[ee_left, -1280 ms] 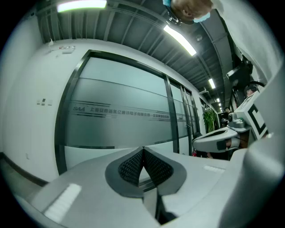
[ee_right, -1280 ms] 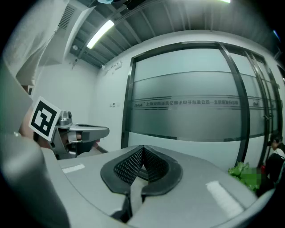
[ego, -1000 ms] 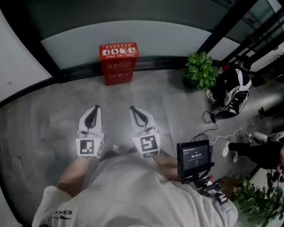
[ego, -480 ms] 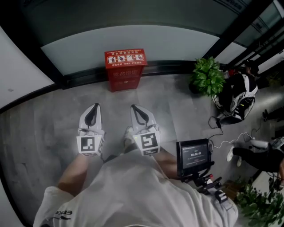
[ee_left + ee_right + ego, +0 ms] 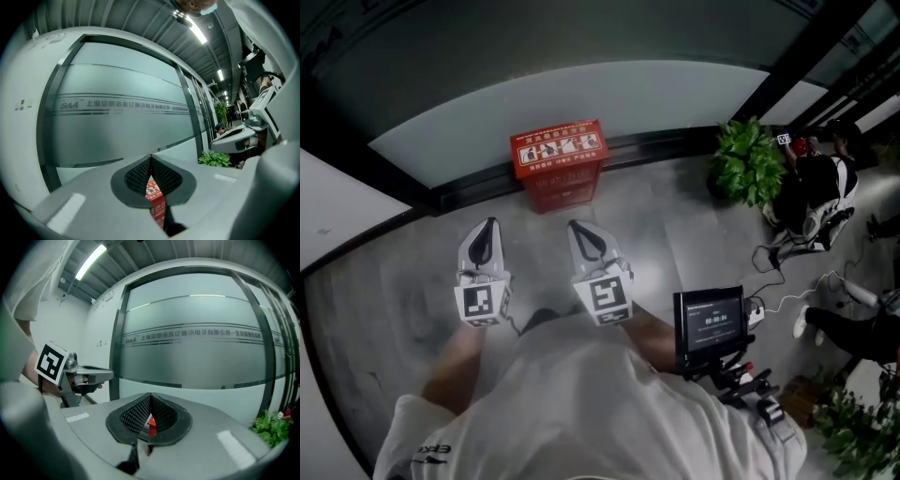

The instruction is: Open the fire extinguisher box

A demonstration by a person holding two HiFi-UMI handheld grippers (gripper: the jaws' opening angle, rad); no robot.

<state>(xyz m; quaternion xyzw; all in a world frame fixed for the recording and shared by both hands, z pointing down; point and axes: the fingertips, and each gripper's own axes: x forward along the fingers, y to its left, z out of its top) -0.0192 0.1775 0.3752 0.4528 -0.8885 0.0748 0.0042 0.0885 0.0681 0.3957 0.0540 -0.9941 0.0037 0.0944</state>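
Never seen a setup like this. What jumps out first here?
The bright red fire extinguisher box stands closed on the grey floor against the frosted glass wall. Closer in, the left gripper and right gripper point toward it, both shut and empty. A green potted plant sits to its right.

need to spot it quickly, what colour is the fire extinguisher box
Red; the fire extinguisher box shows best in the head view.

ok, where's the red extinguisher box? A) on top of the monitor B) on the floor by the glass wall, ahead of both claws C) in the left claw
B: the red box stands on the floor at the glass wall, beyond the shut left claw and right claw.
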